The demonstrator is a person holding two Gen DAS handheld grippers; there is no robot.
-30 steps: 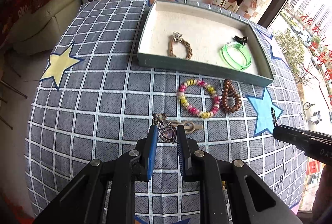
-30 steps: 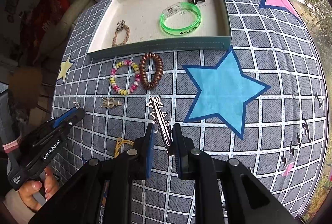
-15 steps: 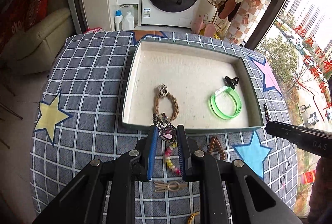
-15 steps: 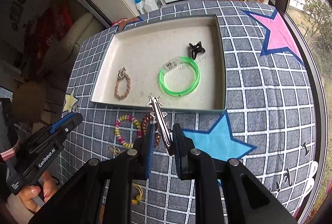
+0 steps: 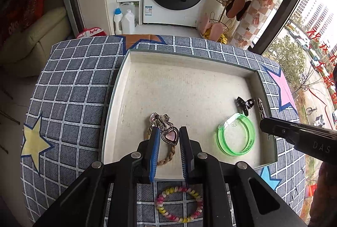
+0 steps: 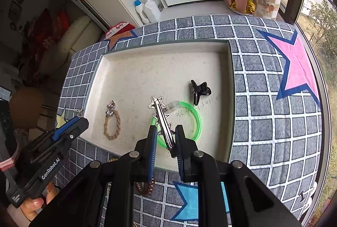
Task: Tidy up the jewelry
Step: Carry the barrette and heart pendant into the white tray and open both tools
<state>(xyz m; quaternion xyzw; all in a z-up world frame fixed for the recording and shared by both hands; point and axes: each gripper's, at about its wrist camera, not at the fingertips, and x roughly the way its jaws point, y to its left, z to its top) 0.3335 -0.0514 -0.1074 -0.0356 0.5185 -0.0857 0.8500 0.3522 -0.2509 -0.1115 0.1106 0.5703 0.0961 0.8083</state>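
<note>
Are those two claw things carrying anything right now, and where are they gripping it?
Yes. The left gripper pinches a heart pendant by its sides. The right gripper clamps a silver star hair clip at its near end, stars sticking out ahead.

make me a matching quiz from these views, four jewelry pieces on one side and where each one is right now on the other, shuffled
Column one:
1. heart pendant
2. star hair clip
3. green bangle
4. pastel bead bracelet

Column two:
A. lying on the checked cloth, outside the tray
B. clamped in the right gripper
C. lying flat inside the tray beside the black claw clip
D. clamped in the left gripper

Pairs: 1-D, 2-B, 3-C, 4-A
</note>
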